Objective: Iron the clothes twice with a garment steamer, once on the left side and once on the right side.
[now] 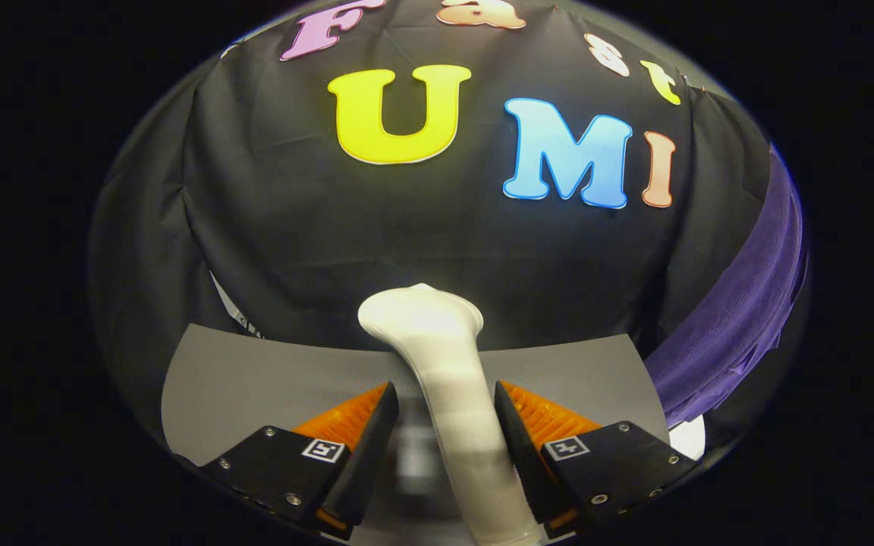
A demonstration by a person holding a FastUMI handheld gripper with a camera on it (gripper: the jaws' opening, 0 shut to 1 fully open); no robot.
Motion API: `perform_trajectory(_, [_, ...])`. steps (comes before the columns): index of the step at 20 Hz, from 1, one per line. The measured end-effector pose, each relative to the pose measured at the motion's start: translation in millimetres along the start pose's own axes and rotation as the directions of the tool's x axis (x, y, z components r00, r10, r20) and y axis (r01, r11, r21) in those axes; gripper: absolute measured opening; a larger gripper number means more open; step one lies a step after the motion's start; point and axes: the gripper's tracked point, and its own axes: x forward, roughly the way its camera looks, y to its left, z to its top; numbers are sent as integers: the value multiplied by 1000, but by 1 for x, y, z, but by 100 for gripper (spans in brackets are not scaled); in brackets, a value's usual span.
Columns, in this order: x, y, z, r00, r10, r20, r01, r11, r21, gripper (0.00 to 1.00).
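A white garment steamer (437, 334) stands upright on the grey table (255, 371), its flared head rising in front of the black cloth wall. Its handle runs down between the two fingers of my gripper (444, 387). The jaws stand on either side of the handle, with a narrow gap showing on the left side and the right finger very close to it, so the gripper is open around it. A purple garment (740, 303) hangs to the right, beyond the right finger, in ribbed folds reaching down to the table's edge.
The black cloth wall closes off the space right behind the table. A small white patch (687, 436) shows under the purple garment's lower end. To the left of the steamer the grey tabletop is bare.
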Motion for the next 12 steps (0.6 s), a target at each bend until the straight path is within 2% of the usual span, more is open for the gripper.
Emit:
perform_trajectory(5, [-1, -6, -1, 1000, 22, -5, -22, 998, 55, 57])
perform_trajectory(10, [-5, -11, 2, 999, 32, 29, -34, 997, 74, 45])
perform_trajectory(12, [-25, -15, -3, 997, 20, 81, -26, 997, 78, 42])
